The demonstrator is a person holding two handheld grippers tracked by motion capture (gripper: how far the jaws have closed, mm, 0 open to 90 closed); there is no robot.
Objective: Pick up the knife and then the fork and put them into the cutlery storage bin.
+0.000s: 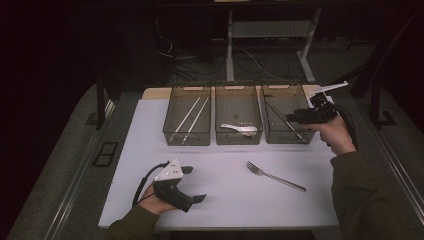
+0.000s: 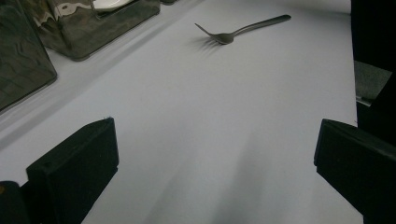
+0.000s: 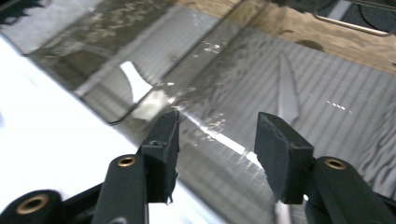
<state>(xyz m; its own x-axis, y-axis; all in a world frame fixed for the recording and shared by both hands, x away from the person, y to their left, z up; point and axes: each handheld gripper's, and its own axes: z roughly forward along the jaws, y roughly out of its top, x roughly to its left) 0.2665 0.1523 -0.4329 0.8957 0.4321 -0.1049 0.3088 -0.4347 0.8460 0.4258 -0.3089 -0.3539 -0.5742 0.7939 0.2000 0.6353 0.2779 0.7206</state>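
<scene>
A: Smoked plastic, 3 bins [image 1: 238, 114] sitting in a row at the far edge of the white mat [image 1: 220, 200]. Any writing on them?

B: No brand or label legible anywhere, not on bins, cutlery or grippers.

A: Counts pls.

B: Left bin [image 1: 187, 114] is holding 2 chopsticks [image 1: 191, 118], lying side by side on a slant. Mid bin [image 1: 238, 135] is holding 1 white spoon [image 1: 240, 128]. Right bin [image 1: 283, 95] is showing 1 long thin piece [image 1: 287, 123] lying slantwise inside; can't tell what it is. 1 fork [image 1: 275, 176] is lying loose on the mat, nearer the person than the bins, tines pointing towards the mid bin.

A: Grippers?

B: 2, one per hand. R gripper [image 1: 292, 118] is hovering at the right bin's right wall, jaws pointing in over the bin. In the right gripper view [image 3: 217, 135] the jaws are standing partly apart, nothing between them, not pressing on anything; the bin's ribbed floor is showing below.

A: And L?

B: L gripper [image 1: 192, 184] is resting low at the mat's near left, well apart from the fork. In the left gripper view [image 2: 215, 154] the jaws are gaping wide w/ bare mat between them, and the fork [image 2: 240, 31] is lying far ahead.
</scene>
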